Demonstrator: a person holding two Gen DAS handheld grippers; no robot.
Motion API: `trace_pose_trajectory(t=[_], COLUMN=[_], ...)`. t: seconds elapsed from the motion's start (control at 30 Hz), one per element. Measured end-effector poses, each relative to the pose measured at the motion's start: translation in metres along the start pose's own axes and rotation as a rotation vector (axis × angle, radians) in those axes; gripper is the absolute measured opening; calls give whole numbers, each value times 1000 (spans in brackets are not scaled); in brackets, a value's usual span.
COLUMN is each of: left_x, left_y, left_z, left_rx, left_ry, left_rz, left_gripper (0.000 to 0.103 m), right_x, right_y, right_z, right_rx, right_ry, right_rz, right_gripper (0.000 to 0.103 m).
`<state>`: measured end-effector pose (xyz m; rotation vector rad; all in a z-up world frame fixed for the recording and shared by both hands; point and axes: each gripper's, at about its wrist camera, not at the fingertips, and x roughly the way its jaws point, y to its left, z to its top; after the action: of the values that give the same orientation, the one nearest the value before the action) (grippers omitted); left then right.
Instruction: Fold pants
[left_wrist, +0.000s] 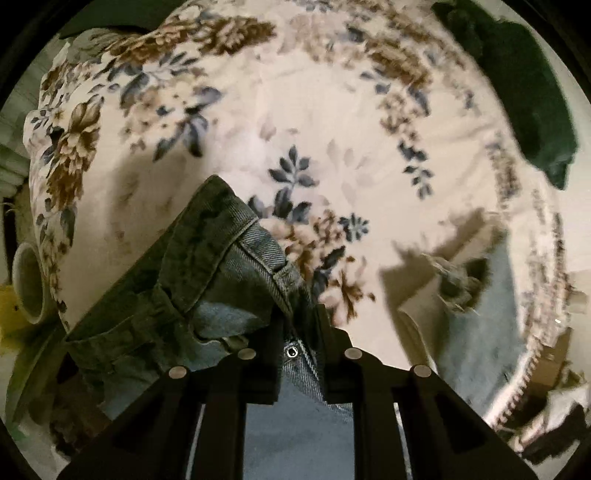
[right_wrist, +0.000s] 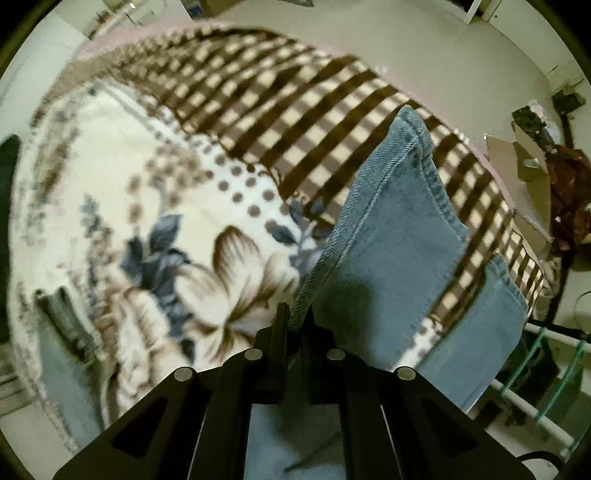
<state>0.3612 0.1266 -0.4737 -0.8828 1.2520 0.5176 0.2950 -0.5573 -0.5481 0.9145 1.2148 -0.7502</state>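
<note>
The pants are blue denim jeans lifted above a floral blanket (left_wrist: 295, 110) on a bed. My left gripper (left_wrist: 297, 325) is shut on the jeans' waistband (left_wrist: 229, 258) near the fly, with a metal rivet showing between its fingers. My right gripper (right_wrist: 295, 321) is shut on a leg's side seam; the leg (right_wrist: 399, 236) hangs forward with its hem over the checked part of the blanket (right_wrist: 288, 110). A second leg end (right_wrist: 480, 325) hangs at the right. In the left wrist view the other gripper shows blurred at the right on denim (left_wrist: 476, 314).
A dark green cloth (left_wrist: 524, 103) lies at the blanket's far right. A pale cup-like object (left_wrist: 31, 284) sits at the left edge. Past the bed's end are cardboard boxes (right_wrist: 528, 162), clutter and a white rail with green bands (right_wrist: 539, 369).
</note>
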Motion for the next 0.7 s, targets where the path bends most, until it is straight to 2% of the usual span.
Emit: trace_pose_trajectory(t=[0.13,0.17,0.27,0.37,0.5,0.7], left_x=[-37,-45,-57,-48,-18,35], left_y=[26,36,69,106,160,220], left_z=[-34,-41,-62,-84,-111,-143], left_rx=[33,40,75,134,163,112], left_ry=[-41,-41,-43,-37,-6,49], left_rz=[-111,-133,-156,-126,-44,33], left_gripper=[12,12,12,12,12,12], right_x=[-50,-63,-80,-71,-38,27], right_y=[-36,-56,-103,-154,-211,-273], right_z=[-21,-31,-64,-96,-129,-157], right_rx=[0,9,17,48,81,106], right_ry=[-74,-94,-133,-123,-81,-11], right_rz=[129,165,216,221,182,135], right_gripper=[5,5,5,5,5,5])
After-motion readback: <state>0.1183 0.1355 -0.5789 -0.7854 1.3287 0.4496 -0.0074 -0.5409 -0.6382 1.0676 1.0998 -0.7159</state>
